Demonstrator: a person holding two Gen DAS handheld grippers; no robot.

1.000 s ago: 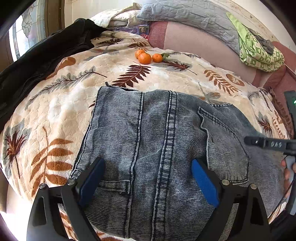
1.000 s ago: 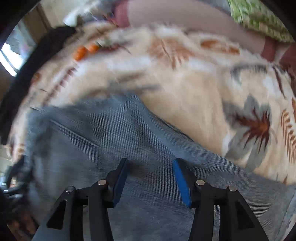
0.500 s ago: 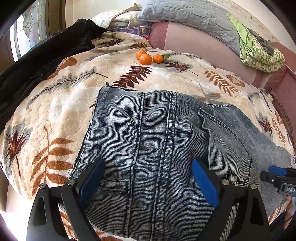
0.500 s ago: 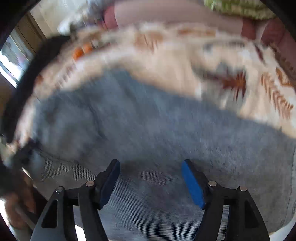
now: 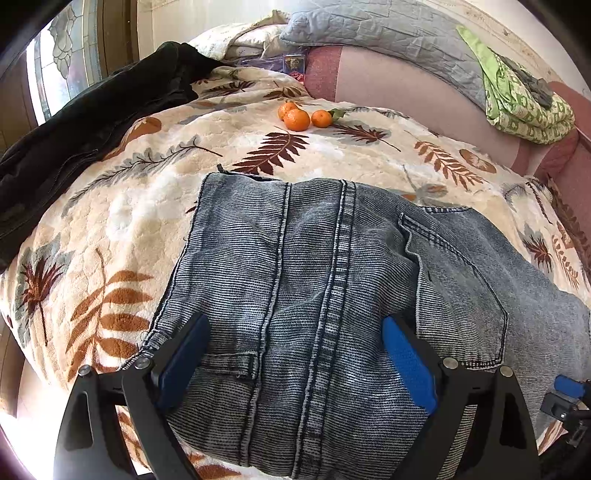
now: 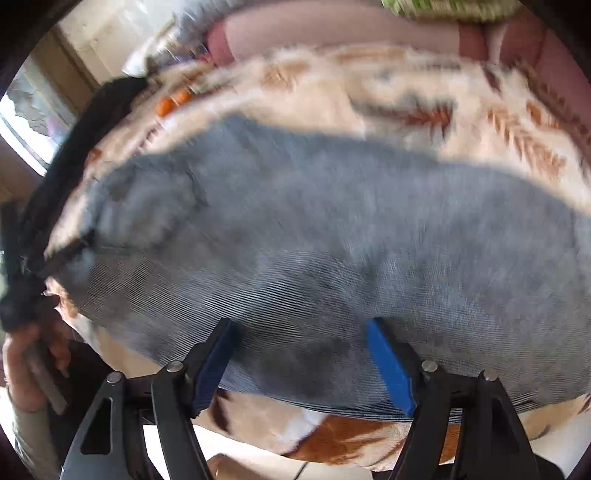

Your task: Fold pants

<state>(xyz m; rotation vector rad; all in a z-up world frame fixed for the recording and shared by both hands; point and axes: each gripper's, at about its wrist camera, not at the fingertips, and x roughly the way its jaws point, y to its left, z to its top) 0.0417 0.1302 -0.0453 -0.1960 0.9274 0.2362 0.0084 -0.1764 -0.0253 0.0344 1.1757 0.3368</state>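
Observation:
Washed blue-grey jeans (image 5: 332, 266) lie flat on a leaf-print blanket (image 5: 122, 221), waistband and back pocket toward me. My left gripper (image 5: 295, 325) hovers open over the waistband area with only denim below the pads. In the blurred right wrist view, the jeans (image 6: 332, 229) stretch across the blanket (image 6: 369, 85). My right gripper (image 6: 301, 326) is over the near edge of the denim. Its jaws are opening, and nothing is pinched between them. One of its blue fingertips (image 5: 567, 386) shows at the lower right of the left wrist view.
Three tangerines (image 5: 299, 118) sit on the blanket beyond the jeans. A black jacket (image 5: 92, 122) lies along the left side, with a green patterned cloth (image 5: 524, 107) and a grey quilted pillow (image 5: 388, 29) on the pink sofa back. A hand (image 6: 26, 365) is at the left.
The right gripper has slid sideways along the jeans, dropping to the lower right corner of the left wrist view, and its jaws have widened. The left gripper and the jeans have not moved.

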